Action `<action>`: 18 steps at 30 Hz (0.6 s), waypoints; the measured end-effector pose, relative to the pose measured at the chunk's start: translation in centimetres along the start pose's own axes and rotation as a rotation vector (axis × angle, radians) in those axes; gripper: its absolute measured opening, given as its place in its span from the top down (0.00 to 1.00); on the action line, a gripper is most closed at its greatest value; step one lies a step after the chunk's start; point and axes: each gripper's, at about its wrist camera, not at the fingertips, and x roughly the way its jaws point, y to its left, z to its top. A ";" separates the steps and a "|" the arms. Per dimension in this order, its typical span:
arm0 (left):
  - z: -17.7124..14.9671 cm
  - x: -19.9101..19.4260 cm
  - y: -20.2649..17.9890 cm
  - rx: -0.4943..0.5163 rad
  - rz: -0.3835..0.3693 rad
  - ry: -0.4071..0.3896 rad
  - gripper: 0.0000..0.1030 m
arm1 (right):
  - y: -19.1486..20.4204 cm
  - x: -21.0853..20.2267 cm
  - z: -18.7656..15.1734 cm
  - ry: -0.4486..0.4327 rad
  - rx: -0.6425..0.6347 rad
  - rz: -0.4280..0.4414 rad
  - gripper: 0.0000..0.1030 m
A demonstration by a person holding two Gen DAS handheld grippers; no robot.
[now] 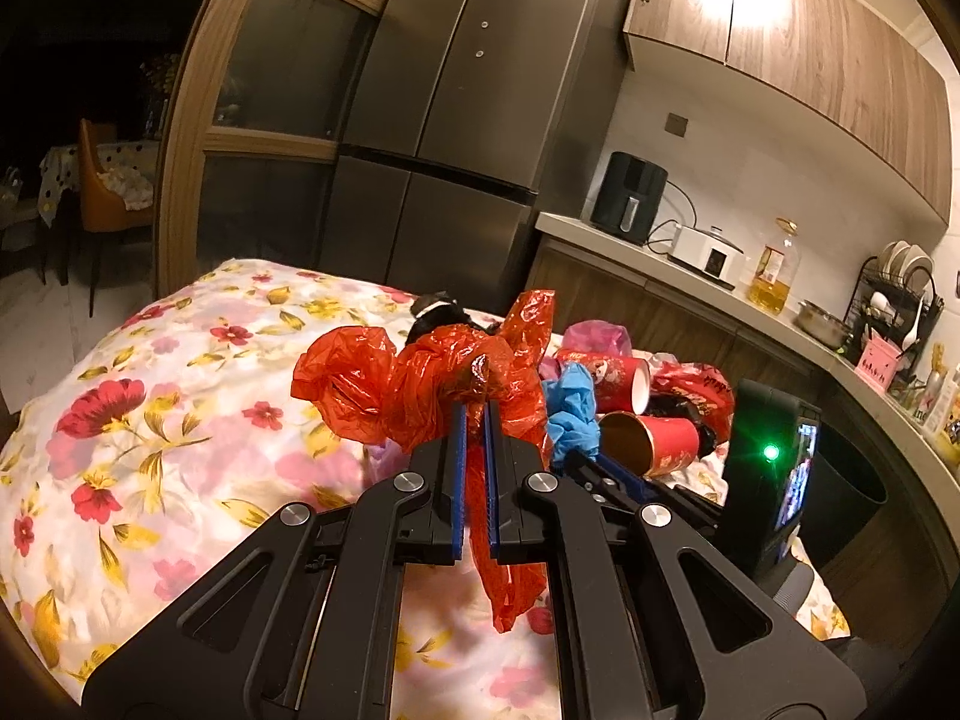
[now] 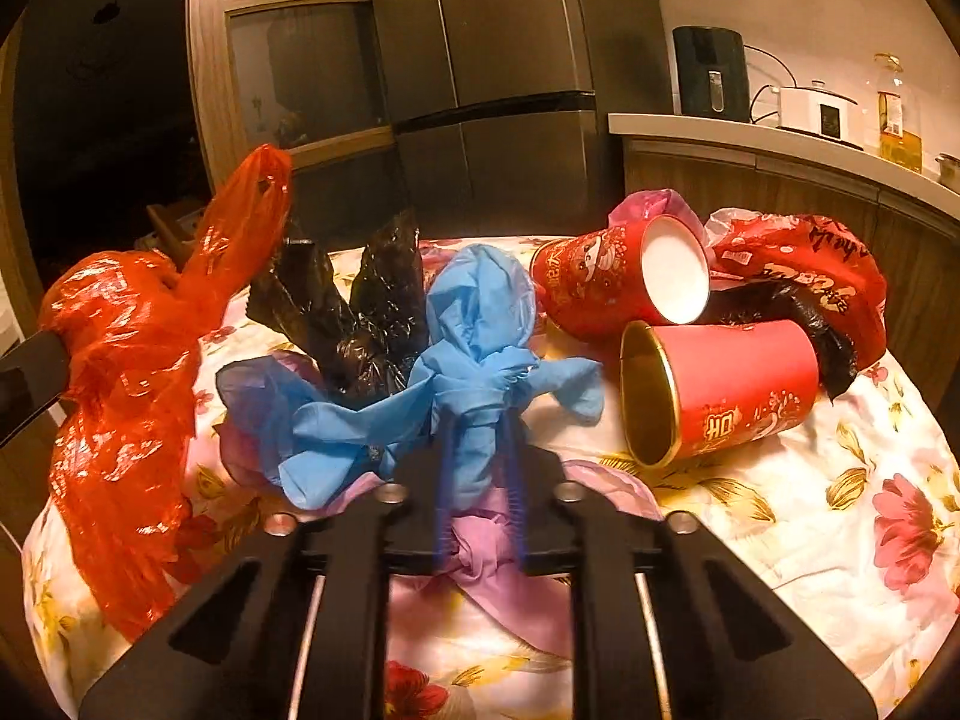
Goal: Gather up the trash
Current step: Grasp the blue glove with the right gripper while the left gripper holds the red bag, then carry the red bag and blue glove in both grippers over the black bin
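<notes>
My left gripper (image 1: 475, 405) is shut on an orange-red plastic bag (image 1: 384, 390) and holds it above the floral tablecloth (image 1: 150, 420); the bag also shows at the left of the right wrist view (image 2: 126, 360). My right gripper (image 2: 480, 420) is shut on a blue rubber glove (image 2: 474, 330), with a purple glove (image 2: 498, 564) under it. The blue glove shows in the left wrist view (image 1: 573, 408). Two red paper cups (image 2: 720, 396) (image 2: 606, 282) lie on their sides at the right. A black plastic bag (image 2: 360, 312) stands behind the glove. A crumpled red wrapper (image 2: 804, 264) lies behind the cups.
A steel fridge (image 1: 468, 120) and a wooden cabinet (image 1: 258, 120) stand behind the table. A kitchen counter (image 1: 660, 252) at the right carries an air fryer (image 1: 630, 198), a cooker, an oil bottle (image 1: 777, 270) and a dish rack (image 1: 900, 294). A black bin (image 1: 846, 498) stands beside the table.
</notes>
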 end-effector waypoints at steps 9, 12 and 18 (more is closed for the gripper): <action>0.4 -0.3 -1.7 0.023 -0.013 -0.011 0.96 | -1.4 -5.7 0.2 -0.103 0.013 -0.014 0.92; 0.4 -0.3 -2.8 0.041 -0.027 -0.011 0.96 | -2.0 -8.0 0.1 -0.133 0.011 -0.032 0.92; 0.0 -0.3 -5.6 0.080 -0.082 -0.013 0.96 | -4.6 -12.4 -0.1 -0.182 0.024 -0.092 0.92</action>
